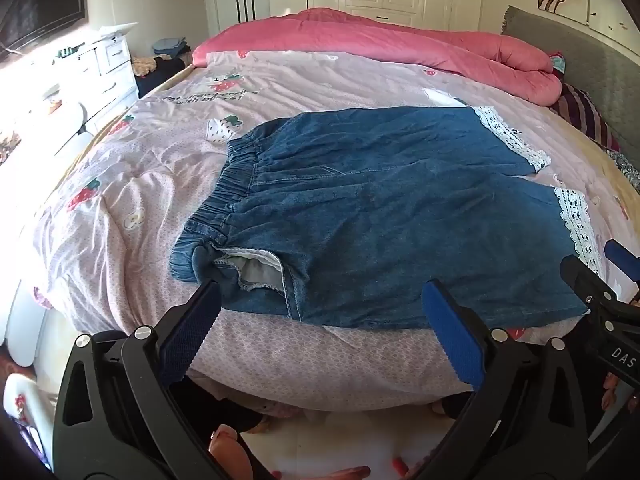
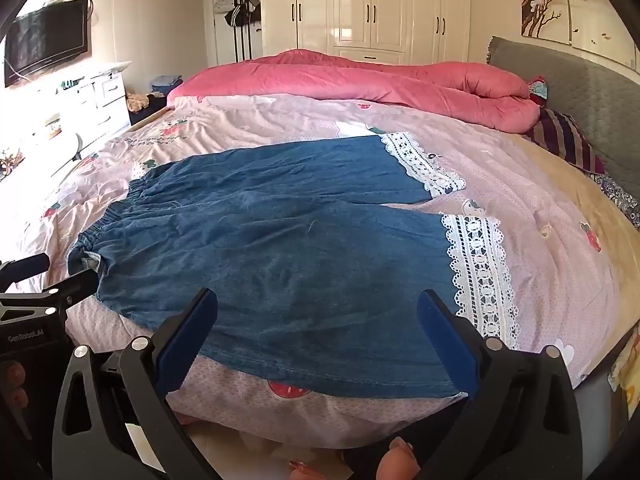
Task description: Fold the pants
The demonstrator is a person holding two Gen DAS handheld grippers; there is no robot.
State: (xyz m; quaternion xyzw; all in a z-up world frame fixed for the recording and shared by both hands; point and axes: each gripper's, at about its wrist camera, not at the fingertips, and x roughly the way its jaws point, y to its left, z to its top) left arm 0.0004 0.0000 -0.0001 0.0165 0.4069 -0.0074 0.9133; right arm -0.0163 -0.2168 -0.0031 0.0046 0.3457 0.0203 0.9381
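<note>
Blue denim pants (image 1: 380,208) (image 2: 288,256) lie spread flat on the bed, elastic waistband to the left and white lace hems (image 2: 476,268) to the right. The pocket lining shows near the waist's front corner (image 1: 256,272). My left gripper (image 1: 320,300) hovers open over the near edge of the pants by the waist, nothing between its blue pads. My right gripper (image 2: 320,308) stands open above the near leg's edge, also holding nothing. Each gripper shows at the edge of the other's view: the right one (image 1: 600,288) and the left one (image 2: 60,280).
The bed has a pink strawberry-print cover (image 1: 132,184) with a rolled pink quilt (image 1: 400,40) at the far side and a grey headboard (image 2: 580,92) at the right. White drawers (image 1: 108,68) and a wall TV (image 2: 48,40) stand at the left. A person's feet (image 1: 228,448) are below the bed edge.
</note>
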